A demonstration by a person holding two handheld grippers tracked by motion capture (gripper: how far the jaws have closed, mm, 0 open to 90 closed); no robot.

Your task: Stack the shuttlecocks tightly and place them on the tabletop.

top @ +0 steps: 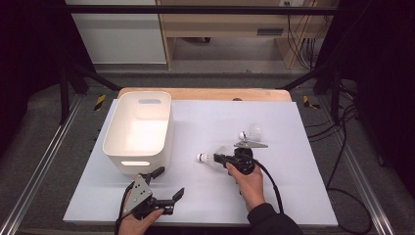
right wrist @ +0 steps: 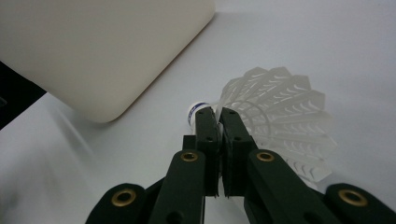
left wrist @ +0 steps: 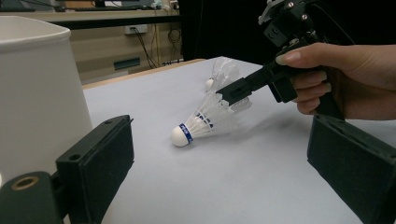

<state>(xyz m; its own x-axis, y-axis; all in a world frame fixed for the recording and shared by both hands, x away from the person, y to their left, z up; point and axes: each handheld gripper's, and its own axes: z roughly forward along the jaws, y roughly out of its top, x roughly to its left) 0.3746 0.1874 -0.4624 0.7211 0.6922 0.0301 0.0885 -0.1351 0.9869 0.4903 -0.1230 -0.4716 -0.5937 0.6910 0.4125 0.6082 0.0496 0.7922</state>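
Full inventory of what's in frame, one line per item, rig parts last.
Shuttlecocks: 2, white feathers, white cork tips. One at mid-table, with a blue band at the cork, its feather skirt pinched in the right claw; the other lies free behind it.
Bin: 1, white, open top, with handle slots, left half of the table, nothing visible inside.
Table sheet: 1, pale lavender-white, covers the table; wood edge shows at the far side.
Desk: 1, light wood, background beyond the table.
Left claw: black, jaws wide apart, near the front edge beside the bin, holding nothing.
Right claw: black, shut on the banded shuttlecock's skirt.
Hands: 2, one on each claw handle; dark sleeve on the right.
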